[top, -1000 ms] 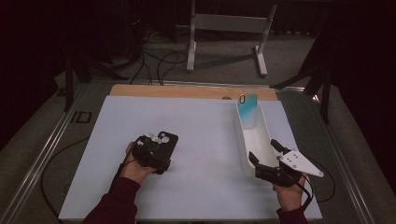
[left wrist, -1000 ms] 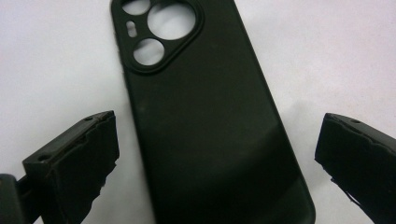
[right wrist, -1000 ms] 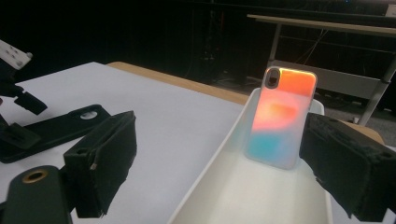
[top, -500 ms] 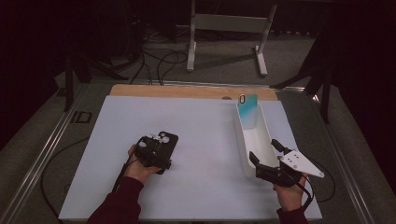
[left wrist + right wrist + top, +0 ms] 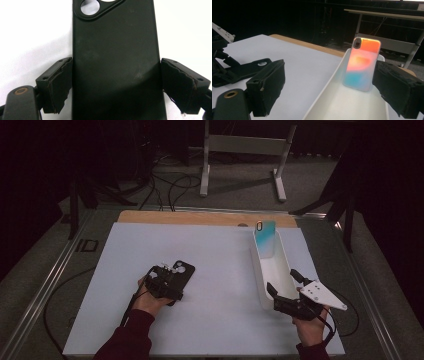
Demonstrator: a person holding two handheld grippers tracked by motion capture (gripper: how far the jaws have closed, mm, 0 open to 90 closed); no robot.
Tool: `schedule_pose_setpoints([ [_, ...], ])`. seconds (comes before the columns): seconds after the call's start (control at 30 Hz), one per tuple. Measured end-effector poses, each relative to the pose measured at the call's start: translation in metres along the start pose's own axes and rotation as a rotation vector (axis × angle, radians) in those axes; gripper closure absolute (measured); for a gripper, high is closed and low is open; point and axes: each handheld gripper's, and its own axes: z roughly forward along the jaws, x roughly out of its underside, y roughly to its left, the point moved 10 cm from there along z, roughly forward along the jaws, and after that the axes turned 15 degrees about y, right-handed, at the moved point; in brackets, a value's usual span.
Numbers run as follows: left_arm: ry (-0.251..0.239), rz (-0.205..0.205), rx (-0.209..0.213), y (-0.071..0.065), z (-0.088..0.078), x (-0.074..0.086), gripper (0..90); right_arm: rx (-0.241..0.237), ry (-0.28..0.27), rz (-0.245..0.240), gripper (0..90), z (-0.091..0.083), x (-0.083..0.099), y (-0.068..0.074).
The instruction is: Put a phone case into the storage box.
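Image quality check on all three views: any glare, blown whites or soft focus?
High view: dark surround, the white mat evenly lit, slightly soft. Left gripper view: mat blown out to pure white, the black phone case sharp, faint scuffs showing, shadow across its lower part. Right gripper view: the iridescent phone case glows orange to blue and reads soft; background dark.
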Motion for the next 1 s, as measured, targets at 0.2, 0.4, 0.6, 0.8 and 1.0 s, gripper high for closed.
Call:
schedule_pose_setpoints([
  [0.2, -0.011, -0.001, -0.002, 0.002, -0.004, 0.0, 16.2, -0.001, 0.0, 0.002, 10.9, 0.0, 0.0, 0.0],
  [0.4, -0.054, -0.003, -0.01, 0.003, -0.013, -0.001, 16.2, -0.006, 0.007, -0.001, 10.9, 0.002, 0.001, 0.001],
  [0.6, -0.097, 0.004, -0.008, 0.001, -0.025, -0.003, 16.2, -0.018, 0.014, 0.008, 10.9, 0.003, 0.0, 0.002],
  [0.8, -0.142, 0.03, -0.009, -0.007, -0.039, -0.009, 16.1, -0.031, 0.035, 0.028, 10.9, 0.005, -0.001, 0.003],
  [1.0, -0.192, 0.067, -0.011, -0.019, -0.055, -0.018, 16.1, -0.064, 0.055, 0.044, 10.9, 0.006, -0.002, 0.006],
])
